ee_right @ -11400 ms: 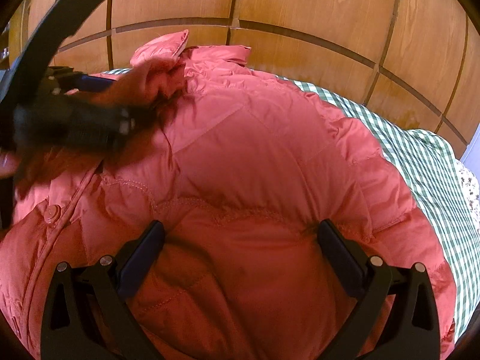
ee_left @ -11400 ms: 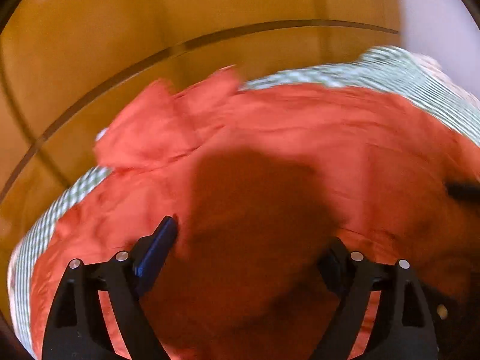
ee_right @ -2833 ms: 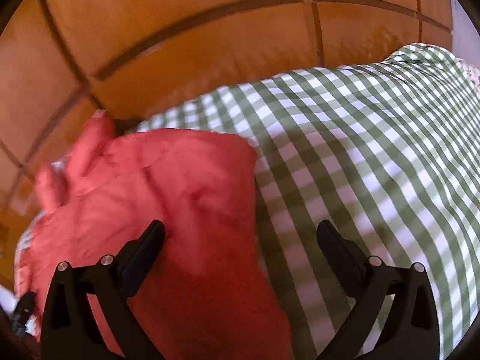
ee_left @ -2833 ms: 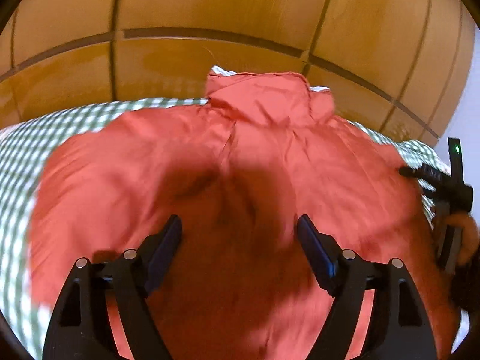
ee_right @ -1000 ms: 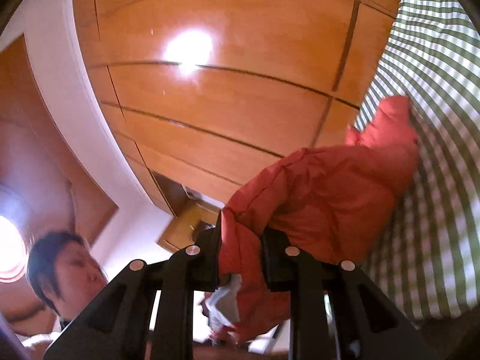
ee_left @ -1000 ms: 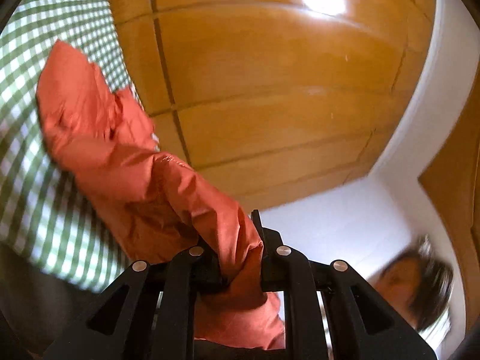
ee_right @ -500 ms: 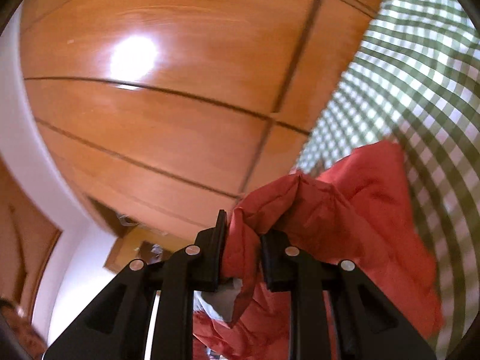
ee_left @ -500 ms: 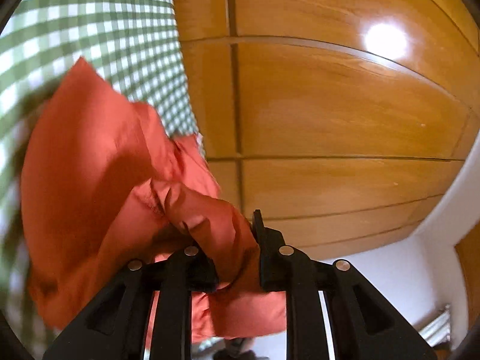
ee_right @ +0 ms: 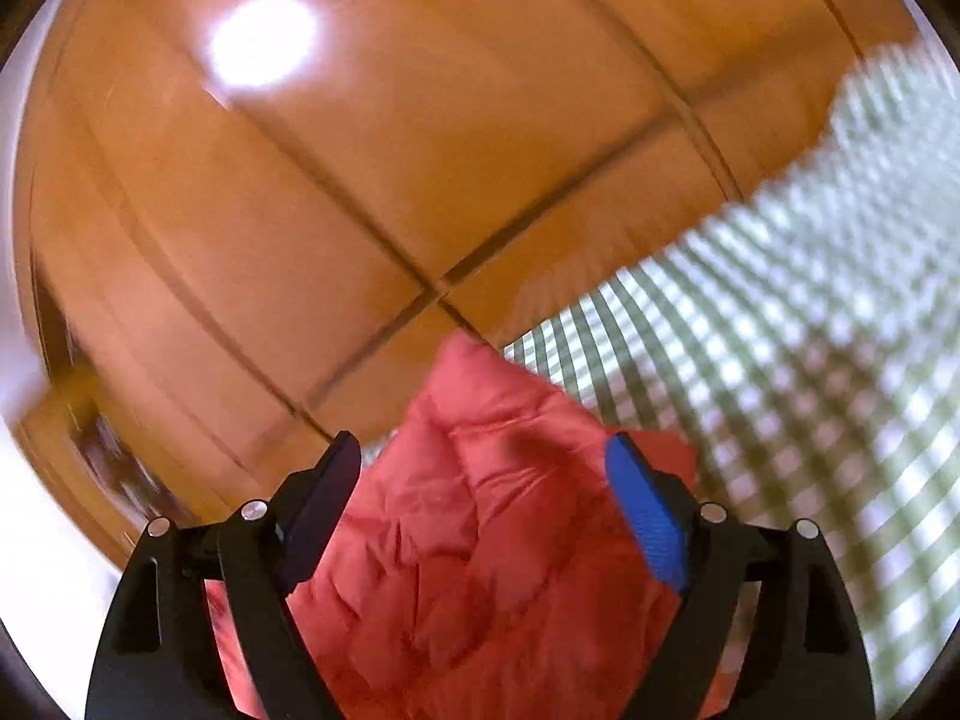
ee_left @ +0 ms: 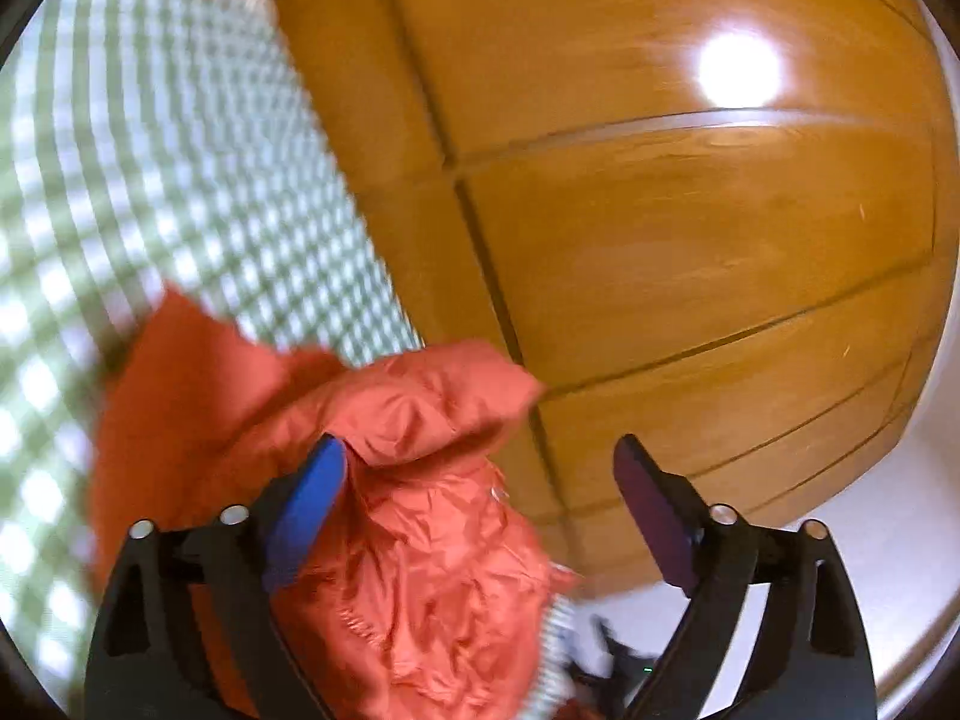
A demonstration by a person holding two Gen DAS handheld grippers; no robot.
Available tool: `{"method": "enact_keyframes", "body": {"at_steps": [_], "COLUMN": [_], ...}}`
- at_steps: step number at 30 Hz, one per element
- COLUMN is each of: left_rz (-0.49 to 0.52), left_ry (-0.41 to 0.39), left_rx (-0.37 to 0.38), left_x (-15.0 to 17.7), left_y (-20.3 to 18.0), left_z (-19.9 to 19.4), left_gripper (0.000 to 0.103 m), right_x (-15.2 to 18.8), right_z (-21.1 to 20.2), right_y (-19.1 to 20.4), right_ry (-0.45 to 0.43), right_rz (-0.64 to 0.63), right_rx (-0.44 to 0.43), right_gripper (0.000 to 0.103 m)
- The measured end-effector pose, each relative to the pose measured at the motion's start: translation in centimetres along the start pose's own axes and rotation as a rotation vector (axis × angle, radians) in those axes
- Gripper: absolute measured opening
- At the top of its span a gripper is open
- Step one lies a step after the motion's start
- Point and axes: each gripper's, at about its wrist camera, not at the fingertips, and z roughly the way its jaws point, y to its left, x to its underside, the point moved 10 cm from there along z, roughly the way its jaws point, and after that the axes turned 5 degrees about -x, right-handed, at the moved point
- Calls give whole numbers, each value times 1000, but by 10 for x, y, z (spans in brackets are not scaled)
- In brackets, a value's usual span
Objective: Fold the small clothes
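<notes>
A small red puffer jacket (ee_left: 408,516) lies bunched on the green checked cloth (ee_left: 150,180). In the left wrist view my left gripper (ee_left: 480,480) is open, with jaws wide apart; the jacket's fold rests against the left blue pad (ee_left: 306,504) and is not gripped. In the right wrist view the jacket (ee_right: 480,528) lies between and below the jaws of my right gripper (ee_right: 483,474), which is open too. The checked cloth (ee_right: 810,390) spreads to the right. Both views are tilted and blurred.
A wooden panelled wall (ee_left: 660,210) stands right behind the bed edge and fills the upper part of the right wrist view (ee_right: 360,180). White wall or floor (ee_left: 888,540) shows at the lower right of the left wrist view.
Both grippers were shut on the jacket half a second ago; now both have opened and let it go. The jacket has dropped onto the checked cloth.
</notes>
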Motion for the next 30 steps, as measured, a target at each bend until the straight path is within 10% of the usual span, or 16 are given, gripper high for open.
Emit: {"method": "enact_keyframes", "body": {"at_steps": [3,13,25,30], "left_rz": [181,579,615,839], "left_ry": [-40,234,366,357], "left_rx": [-80,-216,-343,-520], "left_x": [12,107,128,111], "left_y": [-23,-62,-50,-45], "left_z": [-3,74,105,143], "left_gripper": [90,90,90,90], "right_x": [20,59,67,66], "right_z": [18,125,157,155], "right_y": [36,59,-4,1], "right_ry": [119,388,371,361], "right_rz": [-233,-733,-455,-443], "right_rx": [58,267,199,187], "right_gripper": [83,78,84,85]}}
